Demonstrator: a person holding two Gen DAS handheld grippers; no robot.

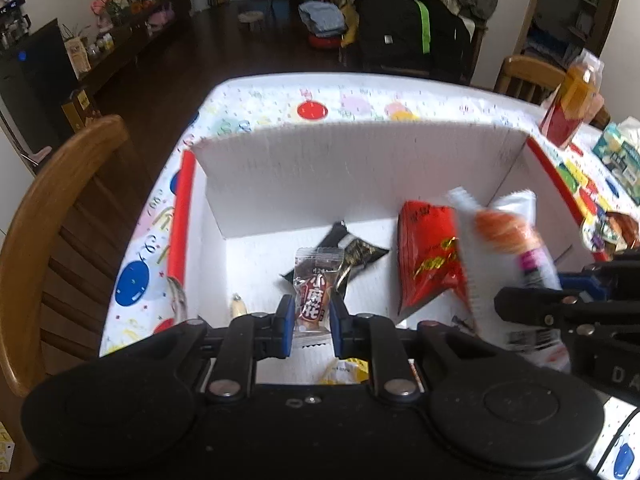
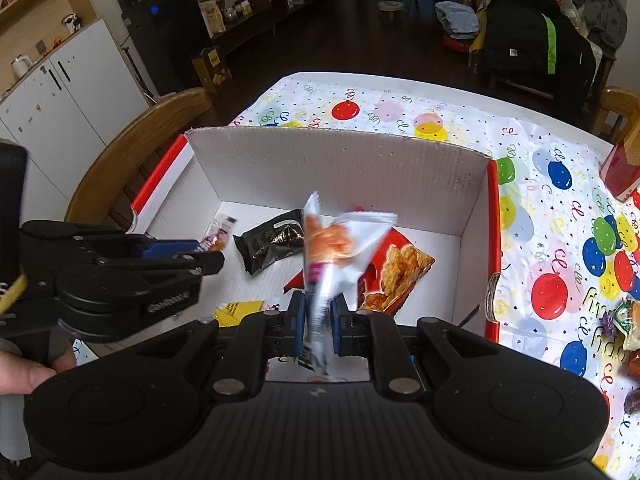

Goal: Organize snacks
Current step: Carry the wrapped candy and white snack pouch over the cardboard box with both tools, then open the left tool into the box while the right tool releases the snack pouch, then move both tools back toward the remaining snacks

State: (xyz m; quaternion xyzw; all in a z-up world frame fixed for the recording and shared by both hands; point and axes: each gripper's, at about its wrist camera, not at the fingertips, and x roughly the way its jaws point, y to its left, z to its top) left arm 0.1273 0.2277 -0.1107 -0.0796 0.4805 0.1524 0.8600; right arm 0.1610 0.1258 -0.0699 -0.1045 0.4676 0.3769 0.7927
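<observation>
**A:** Balloon cloth covers the desk [image 2: 440, 120], and my white box [image 2: 340, 160] sits on it with a wooden chair [image 1: 48, 208] off its left side. What do you read from your end?

**B:** Both of yours are loaded. Which is which?

**A:** My left hand-held gripper [image 1: 310, 320] is pinched narrow on a small clear twist packet [image 1: 314, 296], held upright over the near part of the box. My right hand-held gripper [image 2: 318, 320] is clamped on a white pouch [image 2: 340, 248] with an orange picture, which is blurred, so I take it to be swinging.

**B:** And inside the box?

**A:** A black packet [image 2: 272, 244] lies near the middle of the floor, a red bag [image 2: 396, 276] leans towards the right wall, and something yellow [image 2: 236, 312] sits at the near edge. More snacks [image 2: 628, 320] wait on the cloth to the right, outside the box.

**B:** So the step is the drop?

**A:** I judge so: both items are over the box, neither yet released. Next I'd lower each towards bare floor, the twist left of the black packet, the pouch between that packet and the red bag, then part the fingers. The two grippers are near each other, so I'd release one at a time.
</observation>
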